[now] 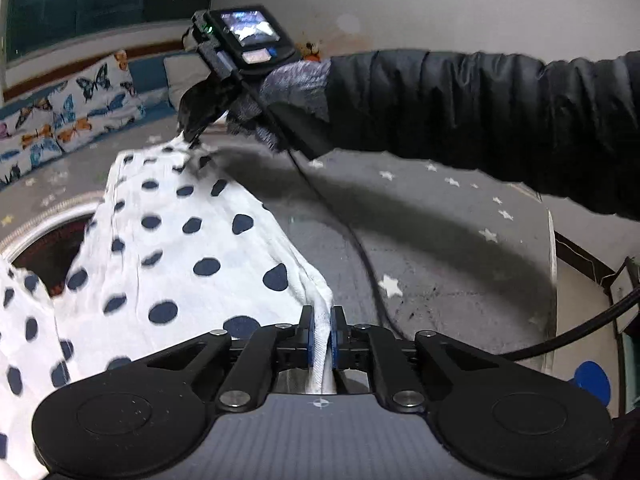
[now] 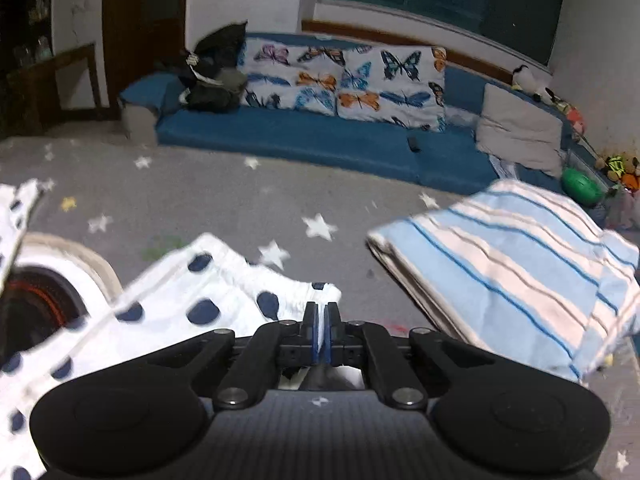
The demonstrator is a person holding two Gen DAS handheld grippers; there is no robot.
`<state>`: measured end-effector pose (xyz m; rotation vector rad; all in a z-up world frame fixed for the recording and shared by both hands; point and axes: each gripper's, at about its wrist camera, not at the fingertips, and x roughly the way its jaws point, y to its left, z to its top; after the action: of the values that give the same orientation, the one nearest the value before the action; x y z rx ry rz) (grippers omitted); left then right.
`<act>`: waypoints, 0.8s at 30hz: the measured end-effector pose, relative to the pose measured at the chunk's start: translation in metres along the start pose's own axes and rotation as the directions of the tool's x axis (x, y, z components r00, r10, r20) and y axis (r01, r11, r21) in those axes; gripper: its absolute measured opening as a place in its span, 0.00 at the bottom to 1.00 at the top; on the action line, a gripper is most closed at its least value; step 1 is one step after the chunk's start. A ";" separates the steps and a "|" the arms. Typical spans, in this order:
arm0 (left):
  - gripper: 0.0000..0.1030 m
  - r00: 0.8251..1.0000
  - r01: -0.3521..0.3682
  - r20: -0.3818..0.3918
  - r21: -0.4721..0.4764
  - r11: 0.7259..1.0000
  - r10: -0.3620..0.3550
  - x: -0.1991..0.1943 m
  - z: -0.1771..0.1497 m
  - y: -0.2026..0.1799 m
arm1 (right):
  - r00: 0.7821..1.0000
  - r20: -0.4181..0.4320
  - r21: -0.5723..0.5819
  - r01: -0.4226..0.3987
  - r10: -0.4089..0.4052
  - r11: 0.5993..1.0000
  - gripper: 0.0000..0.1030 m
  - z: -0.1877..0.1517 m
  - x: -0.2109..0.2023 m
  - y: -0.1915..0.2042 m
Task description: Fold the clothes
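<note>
A white garment with navy polka dots (image 1: pixel 168 240) lies stretched over the grey star-patterned cover (image 1: pixel 440 240). My left gripper (image 1: pixel 322 330) is shut on its near hem, and white cloth shows between the blue pads. In the left wrist view a gloved hand in a black sleeve (image 1: pixel 460 96) holds my right gripper (image 1: pixel 190 138), which pinches the garment's far corner. In the right wrist view my right gripper (image 2: pixel 321 326) is shut, with the polka-dot garment (image 2: pixel 208 292) running into its jaws from the left.
A folded blue and white striped cloth (image 2: pixel 504 276) lies to the right on the cover. A round white-rimmed basket (image 2: pixel 76 264) with a red inside sits at the left. A blue sofa with butterfly cushions (image 2: pixel 348 80) stands behind. A black cable (image 1: pixel 360 248) crosses the cover.
</note>
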<state>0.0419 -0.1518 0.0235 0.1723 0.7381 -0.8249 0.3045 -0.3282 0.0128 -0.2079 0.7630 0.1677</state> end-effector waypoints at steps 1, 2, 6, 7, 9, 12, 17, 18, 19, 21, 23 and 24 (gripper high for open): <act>0.11 1.000 -0.003 -0.005 -0.008 1.000 0.003 0.002 -0.002 0.001 | 1.000 -0.008 -0.007 0.013 -0.013 1.000 0.04 -0.002 0.002 -0.001; 0.15 1.000 -0.004 -0.012 -0.017 1.000 0.004 0.003 -0.002 0.002 | 1.000 -0.014 -0.012 0.023 -0.023 1.000 0.10 -0.004 0.003 -0.002; 0.31 1.000 -0.005 -0.003 -0.024 1.000 0.005 -0.007 -0.004 0.002 | 1.000 0.008 -0.001 0.019 -0.019 1.000 0.22 -0.006 -0.008 -0.005; 0.36 1.000 -0.009 0.002 -0.027 1.000 0.009 -0.010 -0.005 0.000 | 1.000 0.017 -0.002 0.012 -0.012 1.000 0.26 -0.006 -0.014 -0.005; 0.36 1.000 -0.017 0.012 -0.033 0.999 0.017 -0.018 -0.007 -0.002 | 1.000 0.026 -0.018 -0.014 0.014 1.000 0.30 -0.006 -0.026 -0.001; 0.40 0.999 -0.047 0.023 -0.064 0.997 0.049 -0.027 -0.009 -0.001 | 0.997 0.024 -0.059 -0.070 0.072 0.996 0.37 -0.012 -0.043 0.010; 0.45 0.991 -0.117 0.045 -0.139 0.983 0.124 -0.050 -0.021 0.010 | 0.984 -0.011 -0.114 -0.179 0.179 0.977 0.44 -0.037 -0.067 0.041; 0.45 0.988 -0.138 0.048 -0.156 0.978 0.147 -0.055 -0.024 0.013 | 0.979 -0.021 -0.125 -0.202 0.201 0.971 0.45 -0.042 -0.071 0.047; 0.45 0.984 -0.159 0.048 -0.170 0.973 0.169 -0.059 -0.027 0.017 | 0.975 -0.030 -0.137 -0.223 0.221 0.965 0.45 -0.048 -0.076 0.054; 0.45 0.974 -0.207 0.043 -0.211 0.955 0.220 -0.070 -0.035 0.028 | 0.967 -0.043 -0.171 -0.254 0.250 0.952 0.46 -0.060 -0.086 0.070; 0.45 0.961 -0.255 0.037 -0.253 0.933 0.273 -0.081 -0.044 0.039 | 0.959 -0.047 -0.198 -0.284 0.280 0.938 0.48 -0.072 -0.099 0.084; 0.45 0.953 -0.279 0.035 -0.275 0.920 0.300 -0.088 -0.048 0.045 | 0.954 -0.049 -0.209 -0.299 0.295 0.931 0.49 -0.077 -0.106 0.090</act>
<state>0.0098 -0.0480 0.0391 0.0054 0.7230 -0.4406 0.1572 -0.2678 0.0215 -0.2986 0.7910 0.5386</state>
